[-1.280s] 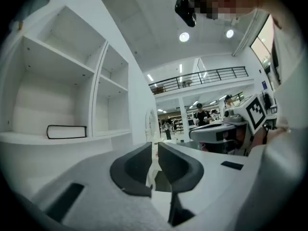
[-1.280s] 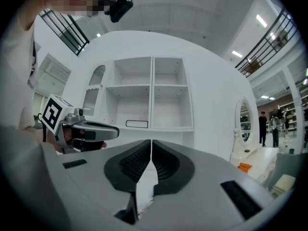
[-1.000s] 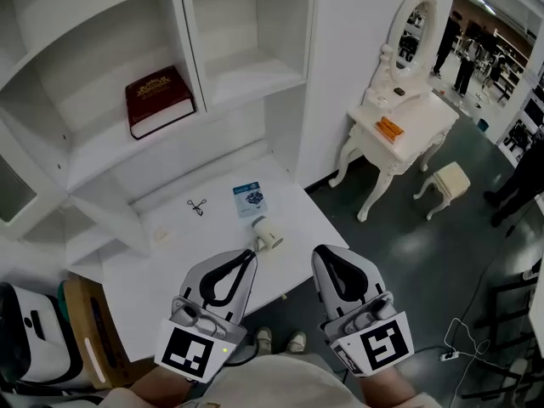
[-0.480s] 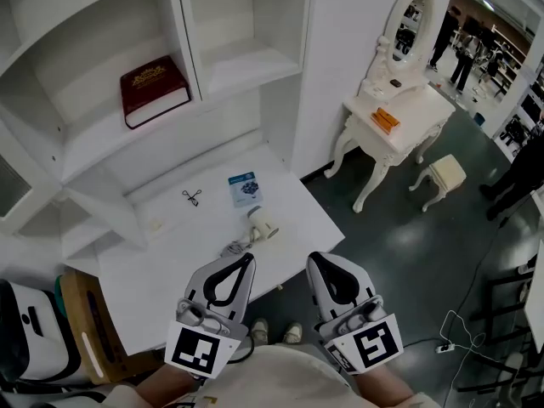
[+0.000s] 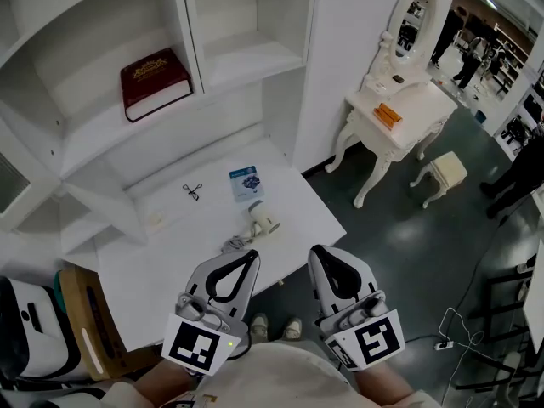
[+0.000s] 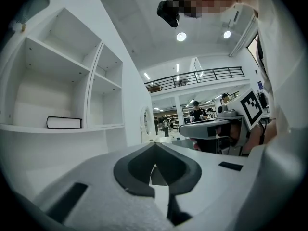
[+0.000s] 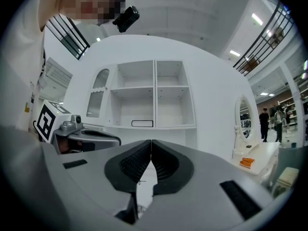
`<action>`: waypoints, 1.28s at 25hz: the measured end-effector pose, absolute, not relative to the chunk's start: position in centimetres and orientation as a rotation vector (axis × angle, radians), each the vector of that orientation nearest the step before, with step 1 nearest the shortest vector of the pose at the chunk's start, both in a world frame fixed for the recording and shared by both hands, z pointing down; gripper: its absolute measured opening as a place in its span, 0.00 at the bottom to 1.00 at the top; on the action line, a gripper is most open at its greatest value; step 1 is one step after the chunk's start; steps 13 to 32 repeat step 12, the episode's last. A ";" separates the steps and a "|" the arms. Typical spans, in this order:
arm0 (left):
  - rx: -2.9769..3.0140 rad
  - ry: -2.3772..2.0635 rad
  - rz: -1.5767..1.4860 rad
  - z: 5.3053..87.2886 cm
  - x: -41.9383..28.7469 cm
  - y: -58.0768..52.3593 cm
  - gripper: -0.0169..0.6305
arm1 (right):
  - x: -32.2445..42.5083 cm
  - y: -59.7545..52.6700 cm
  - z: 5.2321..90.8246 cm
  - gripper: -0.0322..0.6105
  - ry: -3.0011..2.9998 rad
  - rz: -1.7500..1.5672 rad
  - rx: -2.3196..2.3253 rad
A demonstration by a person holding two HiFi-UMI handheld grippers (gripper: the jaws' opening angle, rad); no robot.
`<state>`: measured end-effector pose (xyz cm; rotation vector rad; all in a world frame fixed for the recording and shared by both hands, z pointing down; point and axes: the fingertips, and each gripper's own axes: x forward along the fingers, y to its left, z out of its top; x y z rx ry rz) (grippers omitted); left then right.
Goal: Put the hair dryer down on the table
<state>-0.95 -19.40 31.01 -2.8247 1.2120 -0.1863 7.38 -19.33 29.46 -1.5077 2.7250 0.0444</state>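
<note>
A small white hair dryer (image 5: 263, 221) lies on its side on the white table (image 5: 170, 262), its grey cord (image 5: 233, 245) bunched toward the front edge. My left gripper (image 5: 247, 257) hangs just short of the cord, jaws shut with nothing between them. My right gripper (image 5: 324, 256) is held level beside it, past the table's right front corner, jaws also shut and empty. In the left gripper view the left gripper (image 6: 155, 150) has its tips meeting; in the right gripper view the right gripper (image 7: 151, 143) has its tips meeting too. The dryer is hidden in both gripper views.
On the table lie a small blue card (image 5: 246, 183) and black scissors (image 5: 193, 191). A dark red book (image 5: 154, 82) sits on the white shelf unit. A white dressing table (image 5: 399, 113) with mirror and a stool (image 5: 444, 174) stand to the right. People stand far off.
The left gripper has drawn back a little from the hair dryer, so the cord now shows in front of it. The dryer stays on the table. The right gripper has kept still.
</note>
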 end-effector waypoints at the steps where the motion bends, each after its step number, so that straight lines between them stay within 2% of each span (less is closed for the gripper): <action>1: -2.832 1.210 -0.194 31.1 -1.0 -19.5 0.05 | 7.2 -19.5 29.5 0.08 2.729 0.039 -1.504; 32: -2.866 1.200 -0.176 31.8 -0.8 -20.6 0.05 | 6.9 -20.8 29.8 0.08 2.727 0.022 -1.519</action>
